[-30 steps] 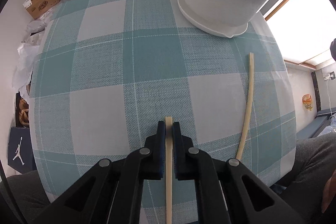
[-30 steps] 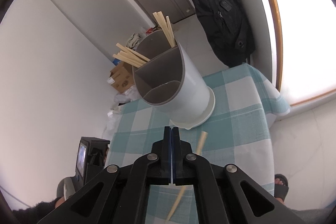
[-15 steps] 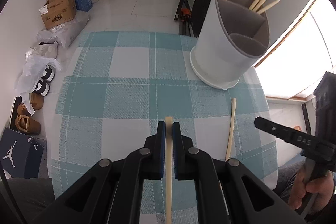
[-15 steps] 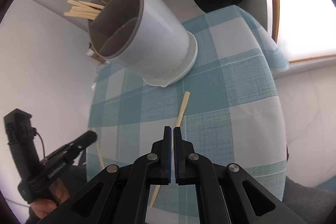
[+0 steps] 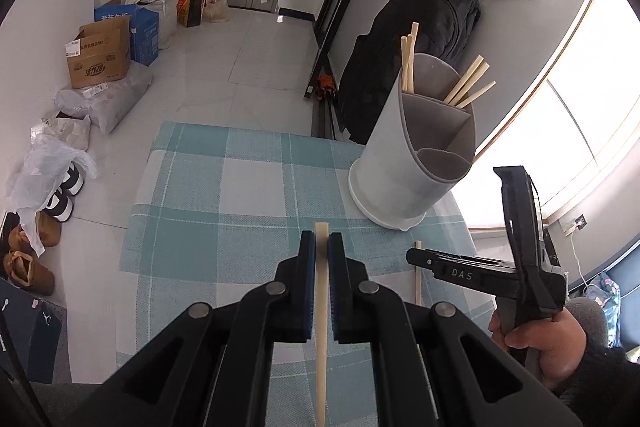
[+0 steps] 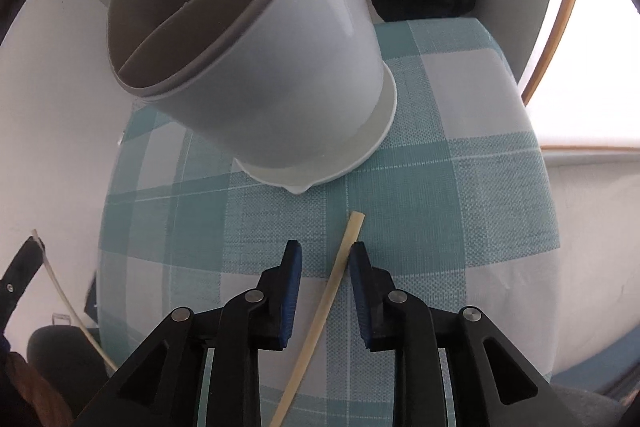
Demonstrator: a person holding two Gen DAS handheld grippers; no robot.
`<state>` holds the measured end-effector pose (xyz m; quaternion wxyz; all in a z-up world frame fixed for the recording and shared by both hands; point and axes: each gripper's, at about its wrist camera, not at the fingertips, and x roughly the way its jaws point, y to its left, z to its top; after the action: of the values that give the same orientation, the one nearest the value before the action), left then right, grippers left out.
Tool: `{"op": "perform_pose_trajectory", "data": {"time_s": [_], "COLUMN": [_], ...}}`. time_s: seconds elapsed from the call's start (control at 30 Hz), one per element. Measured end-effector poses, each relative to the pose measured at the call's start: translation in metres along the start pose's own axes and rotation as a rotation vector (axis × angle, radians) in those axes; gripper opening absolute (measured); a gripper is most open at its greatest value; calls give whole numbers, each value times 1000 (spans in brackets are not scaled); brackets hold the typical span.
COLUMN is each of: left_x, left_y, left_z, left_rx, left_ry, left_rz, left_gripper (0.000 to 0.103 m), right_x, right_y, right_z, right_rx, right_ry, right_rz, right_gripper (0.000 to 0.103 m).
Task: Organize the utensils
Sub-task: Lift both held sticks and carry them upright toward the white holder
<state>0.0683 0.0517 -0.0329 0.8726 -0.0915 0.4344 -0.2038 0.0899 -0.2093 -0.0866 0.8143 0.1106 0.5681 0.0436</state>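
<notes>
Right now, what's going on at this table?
A person is sorting chopsticks into the white divided utensil holder with a grey rim on the teal-and-white checked tablecloth. The left hand-held gripper is shut on one pale wooden chopstick, lifted above the table. The right hand-held gripper is open, its jaws on either side of a second pale wooden chopstick lying on the cloth in front of the holder. Several chopsticks already stand in the holder.

2 grippers: left gripper (image 5: 322,247) and right gripper (image 6: 325,259). 1 holder (image 5: 412,163) ahead with 3 compartments. 2 loose chopsticks: 1 chopstick (image 5: 321,307) clamped, 1 (image 6: 324,311) between the right's fingers.
</notes>
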Motion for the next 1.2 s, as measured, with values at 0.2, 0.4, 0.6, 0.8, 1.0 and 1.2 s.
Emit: {"op": "perform_pose_trajectory", "data": {"time_s": [0.2, 0.4, 0.6, 0.8, 1.0, 1.2], "left_x": [-2, -6, -8, -13, -15, -22], "left_y": [10, 17, 21, 24, 23, 12], "left_z": [2, 1, -2, -2, -1, 1], "left_rx": [-19, -28, -42, -53, -47, -3], "left_ry": [-5, -8, 0, -10, -23, -34], "left_rz": [-28, -44, -65, -65, -54, -39], "left_gripper": [2, 2, 2, 2, 2, 2], "right_x": [0, -9, -14, -7, -5, -32], "right_y": [22, 21, 24, 38, 50, 35], "right_z": [-15, -36, -40, -29, -38, -42], "right_rx": [-90, -20, -33, -171, -249, -184], "right_ry": [-51, -42, 48, 73, 31, -79], "right_rz": [-172, -130, -73, -150, -213, -116], "right_gripper": [10, 6, 9, 11, 8, 6]}}
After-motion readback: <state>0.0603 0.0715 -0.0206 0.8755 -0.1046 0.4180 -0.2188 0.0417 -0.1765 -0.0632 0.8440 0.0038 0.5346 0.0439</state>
